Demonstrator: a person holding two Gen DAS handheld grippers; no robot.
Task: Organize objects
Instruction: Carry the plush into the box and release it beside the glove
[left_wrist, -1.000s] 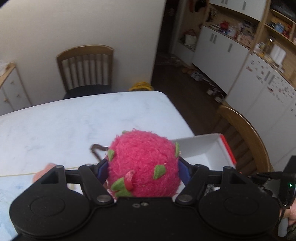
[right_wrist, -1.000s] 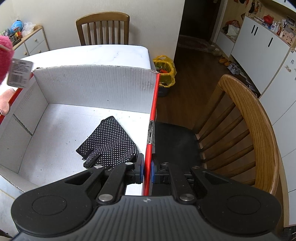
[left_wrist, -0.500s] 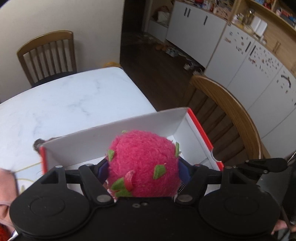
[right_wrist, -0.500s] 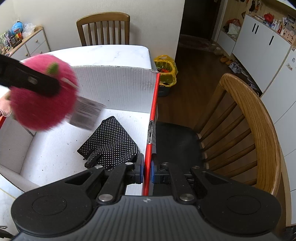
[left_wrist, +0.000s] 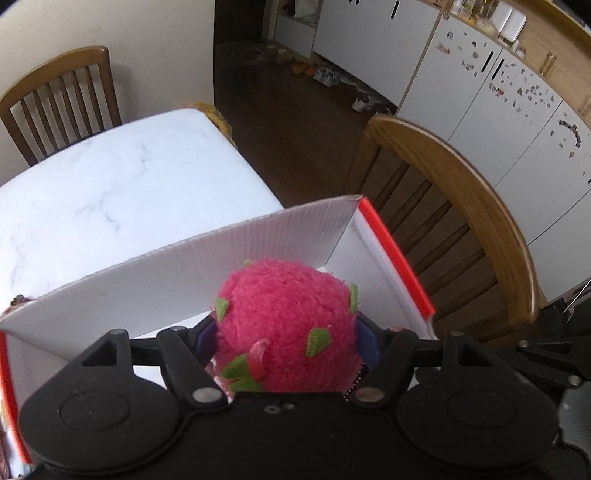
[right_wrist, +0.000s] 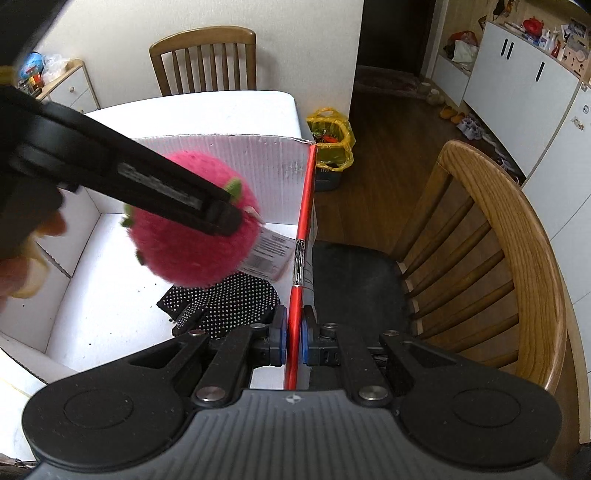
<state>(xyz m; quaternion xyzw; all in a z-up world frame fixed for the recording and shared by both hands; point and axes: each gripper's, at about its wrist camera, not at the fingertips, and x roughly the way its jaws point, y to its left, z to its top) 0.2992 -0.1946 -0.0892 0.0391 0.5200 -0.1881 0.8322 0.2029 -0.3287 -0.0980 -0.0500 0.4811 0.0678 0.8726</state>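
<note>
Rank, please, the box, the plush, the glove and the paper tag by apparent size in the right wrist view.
1. box
2. plush, though it hangs nearer the camera
3. glove, partly hidden under the plush, so unsure against it
4. paper tag

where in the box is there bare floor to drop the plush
Bare box floor lies left of the dotted glove, toward the left and near walls. Crowded on the right: the glove lies by the red-edged wall, which the right tongs pinch.
</note>
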